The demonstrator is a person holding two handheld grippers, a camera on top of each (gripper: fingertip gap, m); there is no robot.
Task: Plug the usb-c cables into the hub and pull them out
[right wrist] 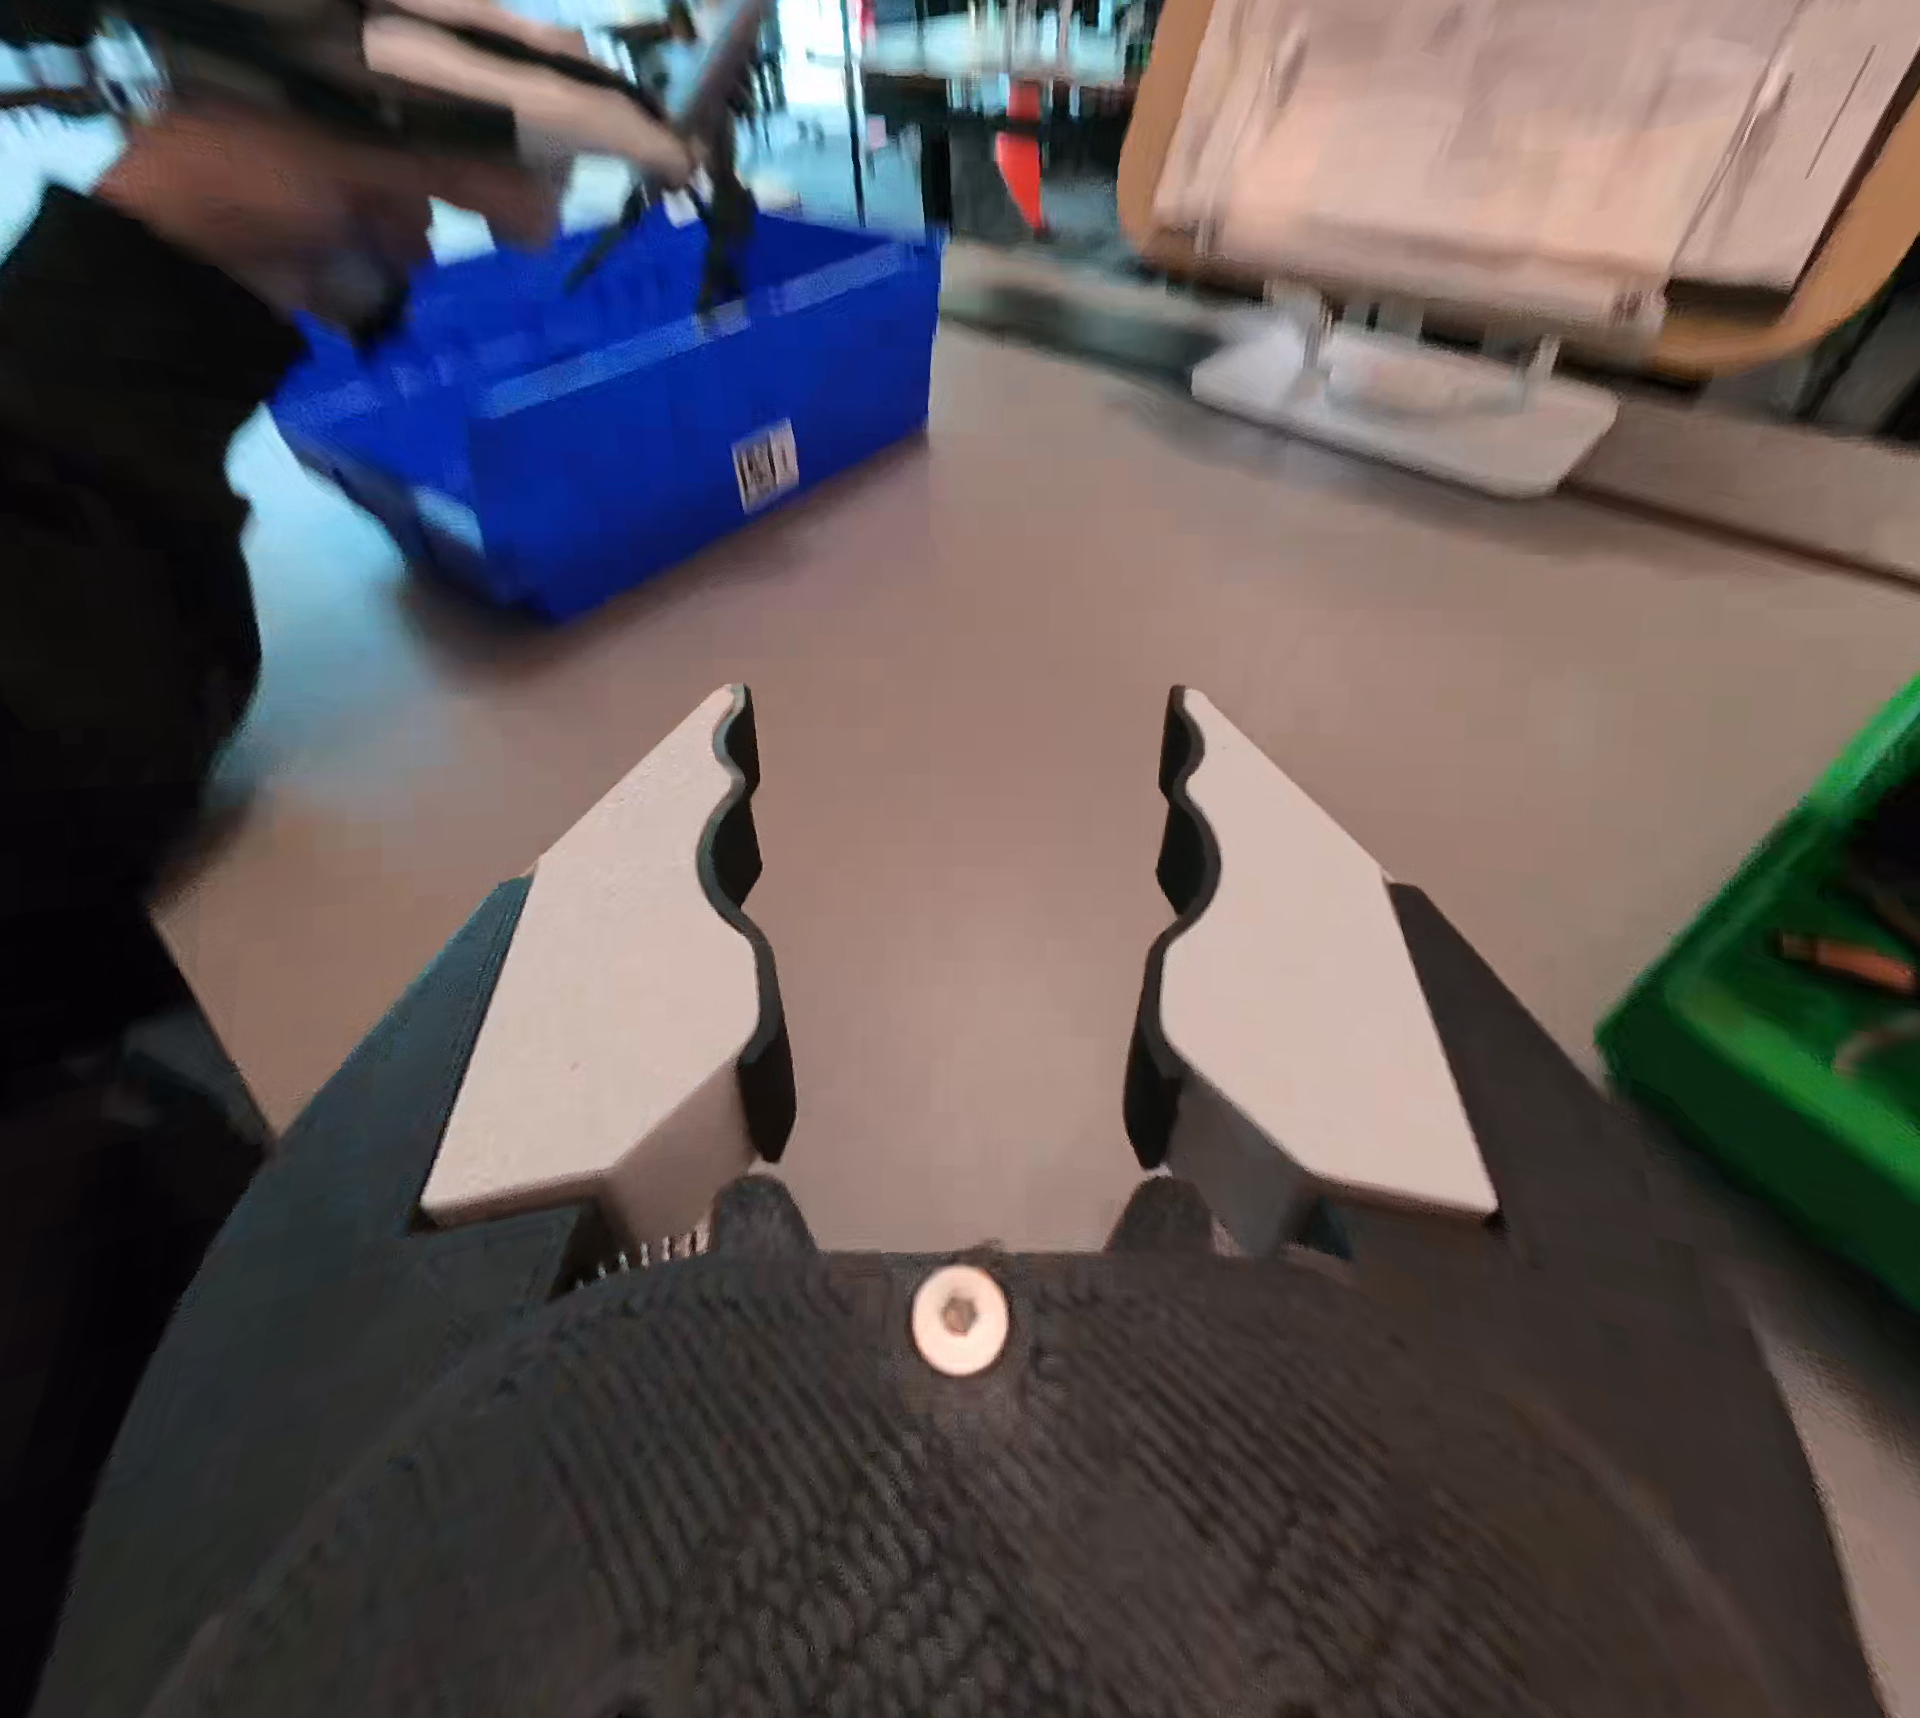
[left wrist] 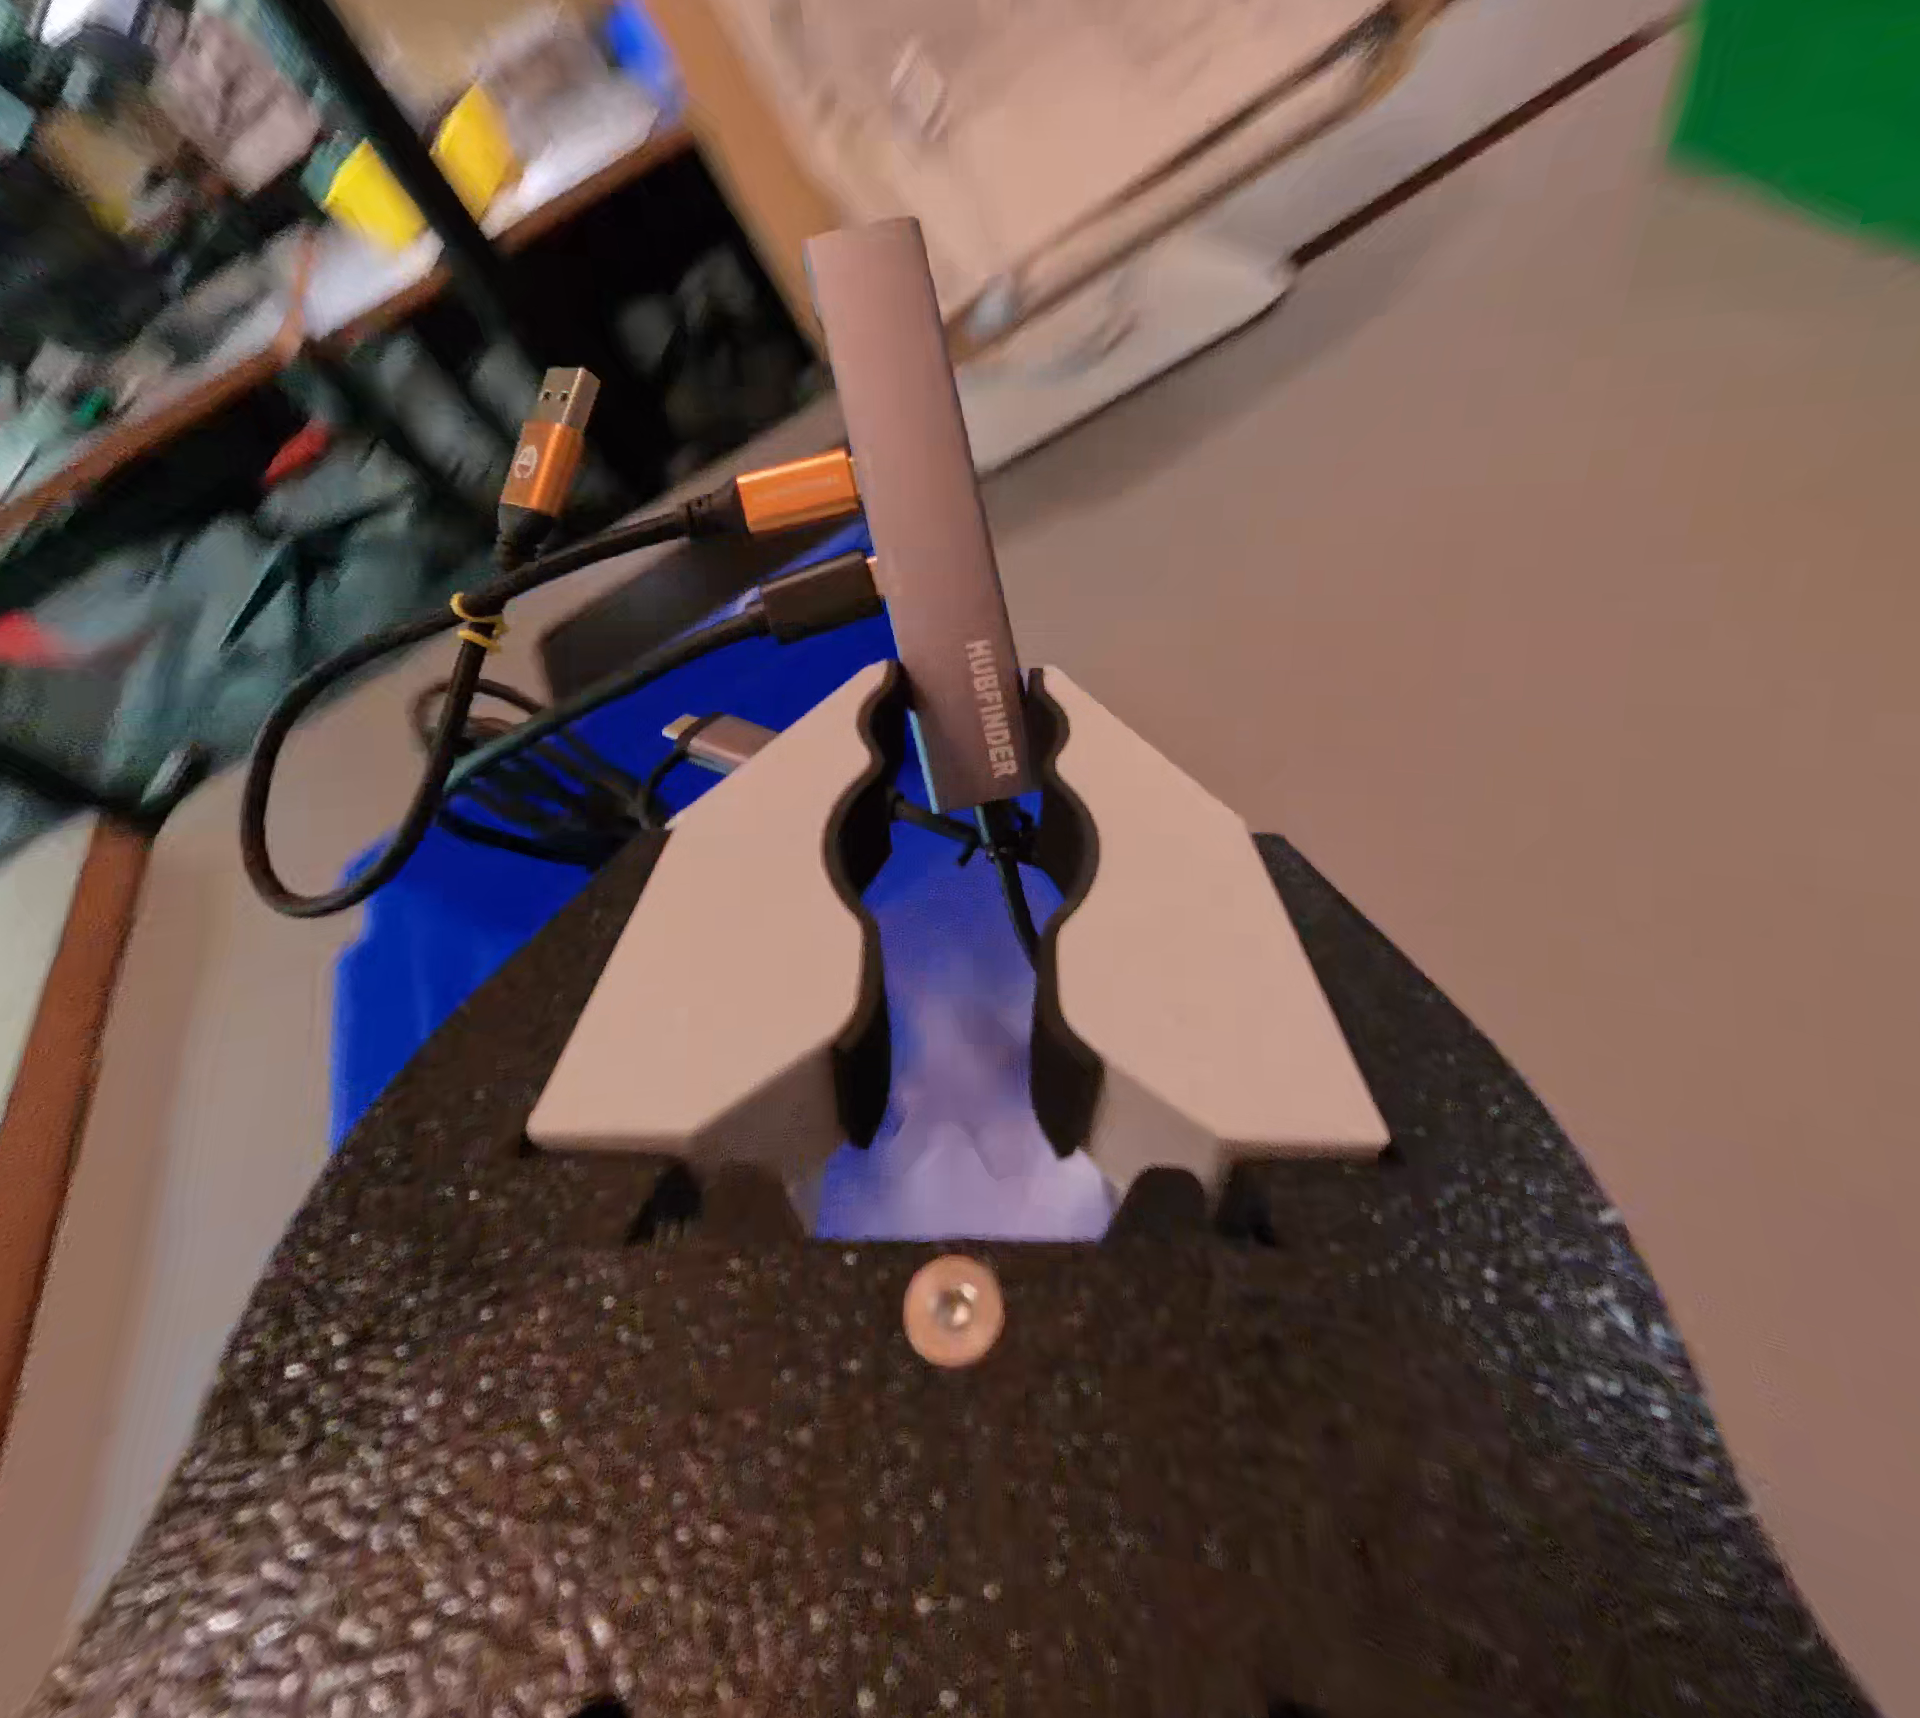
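Left wrist view — left tool (left wrist: 961, 712) pinches the lower end of the grey hub (left wrist: 914, 515), which stands near upright, tipped slightly toward 11 o'clock. Two cables sit in the hub's left edge: an orange-shelled plug (left wrist: 795, 489) above, a dark plug (left wrist: 816, 608) just below it. The orange cable's other end, a loose USB-A plug (left wrist: 551, 447), hangs free at 10 o'clock, tied to its own lead with a yellow twist. The hub's own lead trails down between the fingers. Blue bin (left wrist: 457, 930) lies beneath, more dark cabling coiled in it. A green bin (left wrist: 1808, 16) shows at 2 o'clock.

Right wrist view — right tool (right wrist: 961, 754) is spread wide and empty, low over bare bench (right wrist: 1039, 546). At 11 o'clock, blurred, the left tool lifts the hub above the blue bin. Green bin at 4 o'clock holds small loose parts, too blurred to name.

Progress, as judged: plugging looks done for two cables; pulling out remains. The free right tool seems the one to take the plugs, orange first or dark — cannot tell.
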